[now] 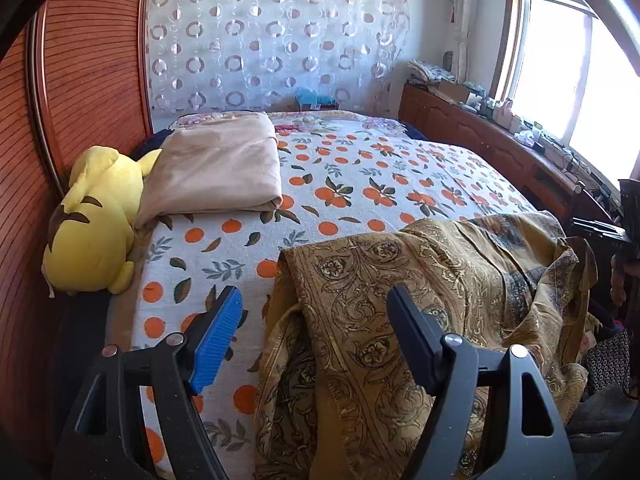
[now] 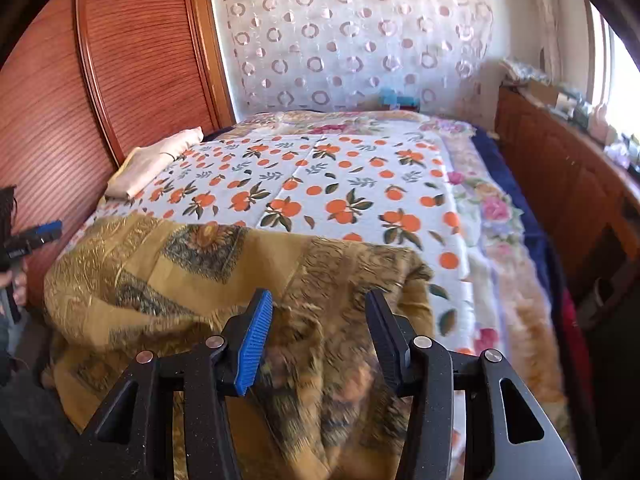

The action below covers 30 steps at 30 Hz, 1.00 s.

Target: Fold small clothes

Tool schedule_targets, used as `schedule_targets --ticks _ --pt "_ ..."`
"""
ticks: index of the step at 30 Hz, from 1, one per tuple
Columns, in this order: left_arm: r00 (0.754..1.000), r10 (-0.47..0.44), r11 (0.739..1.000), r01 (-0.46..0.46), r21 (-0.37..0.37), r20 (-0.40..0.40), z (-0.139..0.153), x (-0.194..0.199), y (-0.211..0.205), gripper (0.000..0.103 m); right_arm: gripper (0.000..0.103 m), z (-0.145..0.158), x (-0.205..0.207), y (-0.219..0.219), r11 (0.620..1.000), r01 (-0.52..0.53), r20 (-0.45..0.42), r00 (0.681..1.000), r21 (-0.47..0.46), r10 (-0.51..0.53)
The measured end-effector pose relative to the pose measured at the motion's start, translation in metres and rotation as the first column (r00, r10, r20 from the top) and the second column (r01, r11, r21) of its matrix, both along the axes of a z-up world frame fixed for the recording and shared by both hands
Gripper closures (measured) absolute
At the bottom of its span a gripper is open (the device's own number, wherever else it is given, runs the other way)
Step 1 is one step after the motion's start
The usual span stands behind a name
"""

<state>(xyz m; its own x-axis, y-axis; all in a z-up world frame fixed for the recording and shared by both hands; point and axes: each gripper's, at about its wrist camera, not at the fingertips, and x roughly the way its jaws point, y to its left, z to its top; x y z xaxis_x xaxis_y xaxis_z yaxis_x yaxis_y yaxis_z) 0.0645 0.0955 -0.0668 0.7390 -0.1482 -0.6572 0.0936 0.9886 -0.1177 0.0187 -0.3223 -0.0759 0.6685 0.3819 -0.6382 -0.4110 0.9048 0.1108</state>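
Observation:
A mustard-gold patterned garment (image 1: 420, 300) lies crumpled at the near end of the bed, draping over its front edge; it also shows in the right wrist view (image 2: 208, 272). My left gripper (image 1: 314, 308) is open, its fingers astride the garment's left edge just above it. My right gripper (image 2: 318, 312) is open over the garment's right part, holding nothing. The left gripper also shows at the far left of the right wrist view (image 2: 34, 236).
The bed carries an orange-fruit print sheet (image 1: 352, 168). A folded beige cloth (image 1: 216, 172) and a yellow plush toy (image 1: 94, 224) lie by the wooden headboard (image 1: 80, 80). A wooden cabinet (image 1: 500, 140) with clutter runs under the window on the right.

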Motion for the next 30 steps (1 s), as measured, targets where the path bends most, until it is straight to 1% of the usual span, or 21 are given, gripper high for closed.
schedule_targets --ticks 2,7,10,11,12,13,14,15,19,22,26,30 --pt "1.000 -0.009 1.000 0.009 0.002 -0.008 -0.004 0.001 -0.004 0.027 0.053 0.001 0.007 0.005 1.000 -0.013 -0.014 1.000 0.010 0.013" --pt "1.000 -0.021 1.000 0.021 0.004 -0.023 -0.013 -0.001 -0.008 0.027 0.053 -0.004 0.017 0.019 0.996 -0.082 -0.090 0.992 0.019 0.083" --pt "0.999 -0.019 1.000 0.019 0.005 -0.031 -0.016 0.001 -0.007 0.027 0.053 -0.012 0.016 0.020 0.994 -0.103 -0.124 0.987 -0.030 0.099" --pt "0.999 -0.018 1.000 0.018 0.005 -0.032 -0.017 0.002 -0.007 0.027 0.058 -0.015 0.017 0.020 0.994 -0.103 -0.133 0.986 -0.037 0.097" --pt "0.999 -0.018 1.000 0.018 0.003 -0.030 -0.017 0.004 -0.007 0.027 0.080 -0.018 0.016 0.018 0.994 -0.109 -0.145 0.984 -0.027 0.104" --pt "0.999 -0.019 1.000 0.019 0.001 -0.028 -0.017 0.005 -0.007 0.027 0.089 -0.021 0.016 0.016 0.993 -0.119 -0.164 0.980 -0.011 0.115" --pt "1.000 -0.018 1.000 0.018 0.001 -0.025 -0.017 0.007 -0.007 0.027 0.095 -0.025 0.014 0.013 0.992 -0.124 -0.183 0.975 0.004 0.123" --pt "1.000 -0.016 1.000 0.016 -0.001 -0.020 -0.017 0.009 -0.007 0.027 0.098 -0.025 0.014 0.011 0.992 -0.126 -0.188 0.974 0.009 0.126" --pt "1.000 -0.016 1.000 0.016 -0.010 -0.016 -0.019 0.013 -0.008 0.027 0.099 -0.024 -0.010 0.003 0.985 -0.170 -0.197 0.965 0.031 0.172" --pt "1.000 -0.019 1.000 0.019 -0.014 -0.020 -0.021 0.015 -0.009 0.027 0.099 -0.022 -0.032 -0.006 0.979 -0.202 -0.209 0.958 -0.005 0.196" --pt "1.000 -0.015 1.000 0.014 -0.014 -0.019 -0.022 0.016 -0.009 0.027 0.099 -0.020 -0.052 -0.021 0.978 -0.203 -0.241 0.952 -0.040 0.188" --pt "1.000 -0.010 1.000 0.010 -0.012 -0.015 -0.020 0.017 -0.009 0.027 0.099 -0.015 -0.059 -0.030 0.979 -0.193 -0.268 0.949 -0.065 0.169"
